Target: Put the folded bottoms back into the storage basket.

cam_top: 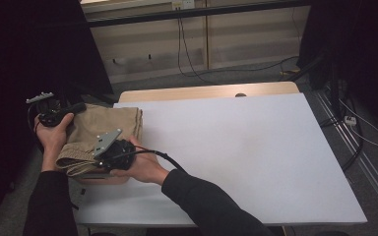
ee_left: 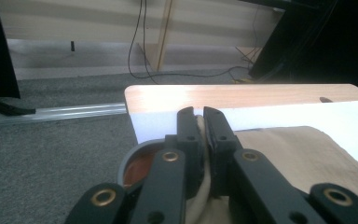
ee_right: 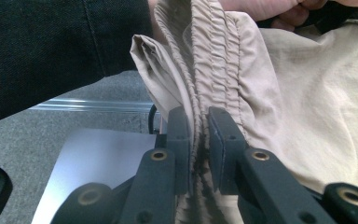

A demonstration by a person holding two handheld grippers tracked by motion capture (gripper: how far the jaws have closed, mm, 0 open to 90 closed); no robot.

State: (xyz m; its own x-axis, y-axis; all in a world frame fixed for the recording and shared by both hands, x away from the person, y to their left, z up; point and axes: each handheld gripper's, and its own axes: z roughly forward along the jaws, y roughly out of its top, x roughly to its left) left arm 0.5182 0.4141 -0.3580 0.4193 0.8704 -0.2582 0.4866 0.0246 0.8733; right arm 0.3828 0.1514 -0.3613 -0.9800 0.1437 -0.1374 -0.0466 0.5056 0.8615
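Already both tongs are clamped on the folded khaki trousers (cam_top: pixel 103 132), which lie at the tabletop's (cam_top: pixel 256 147) near left corner. The left tongs (ee_left: pixel 199 122) pinch a fold of cloth at the far left end, jaws almost together with fabric between them. The right tongs (ee_right: pixel 196 135) grip the gathered elastic waistband (ee_right: pixel 214 60) at the near end, jaws closed tight on its ridges.

Between the two tongs the garment's long axis runs from far to near along the tabletop's left edge, so the held edge spans from one hand to the other. Just below the left tongs, off the corner, sits a round grey bin with a reddish inside (ee_left: pixel 137 163).

To the right of both tongs the white surface is bare all the way across, which gives the open room for laying the trousers out. To the left, the cloth already hangs at the edge, with carpeted floor (ee_left: pixel 51 154) beneath, so any drift that way risks it sliding off.
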